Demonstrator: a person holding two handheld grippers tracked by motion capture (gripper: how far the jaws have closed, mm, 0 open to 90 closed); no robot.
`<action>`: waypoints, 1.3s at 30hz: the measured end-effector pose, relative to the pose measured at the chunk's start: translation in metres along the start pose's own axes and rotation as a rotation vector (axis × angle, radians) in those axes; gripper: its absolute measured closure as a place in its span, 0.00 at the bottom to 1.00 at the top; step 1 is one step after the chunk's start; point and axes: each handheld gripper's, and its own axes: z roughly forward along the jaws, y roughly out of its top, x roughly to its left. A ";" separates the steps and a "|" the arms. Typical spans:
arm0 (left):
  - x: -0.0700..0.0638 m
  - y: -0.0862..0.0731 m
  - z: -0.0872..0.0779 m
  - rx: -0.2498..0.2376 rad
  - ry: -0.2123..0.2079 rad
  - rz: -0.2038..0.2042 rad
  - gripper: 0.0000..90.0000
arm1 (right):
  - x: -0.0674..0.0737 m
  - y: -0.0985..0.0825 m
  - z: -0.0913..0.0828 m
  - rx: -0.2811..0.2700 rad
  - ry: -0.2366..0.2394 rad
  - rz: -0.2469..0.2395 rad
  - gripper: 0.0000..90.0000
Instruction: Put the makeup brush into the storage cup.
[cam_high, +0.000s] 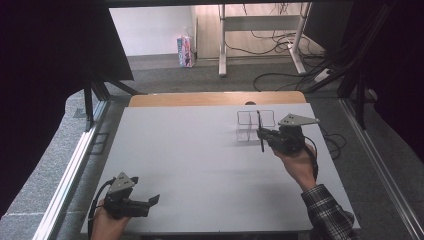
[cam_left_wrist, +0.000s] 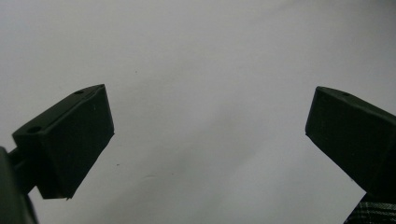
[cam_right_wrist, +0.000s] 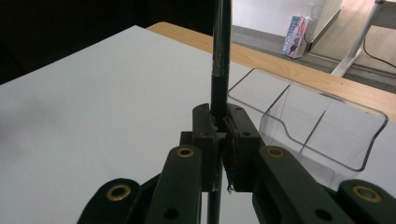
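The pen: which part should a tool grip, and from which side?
Grip the pen across its slim round barrel near mid-length, coming from the side away from the clear organizer, as the right tool does. Held upright this way, one end stays free to go down into a compartment.

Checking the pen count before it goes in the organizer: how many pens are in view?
1. The pen stands upright, clamped in the right hand-held gripper, beside the clear organizer. No others show on the table.
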 end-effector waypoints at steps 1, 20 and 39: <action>0.000 0.000 -0.001 -0.001 0.002 -0.001 0.02 | -0.001 0.001 0.000 0.000 -0.002 0.001 0.92; 0.003 -0.001 -0.004 -0.036 0.010 -0.023 0.02 | -0.017 0.028 0.017 -0.034 -0.042 -0.002 0.93; 0.004 -0.001 -0.005 -0.048 0.015 -0.033 0.01 | -0.035 0.045 0.025 -0.044 -0.072 0.014 0.93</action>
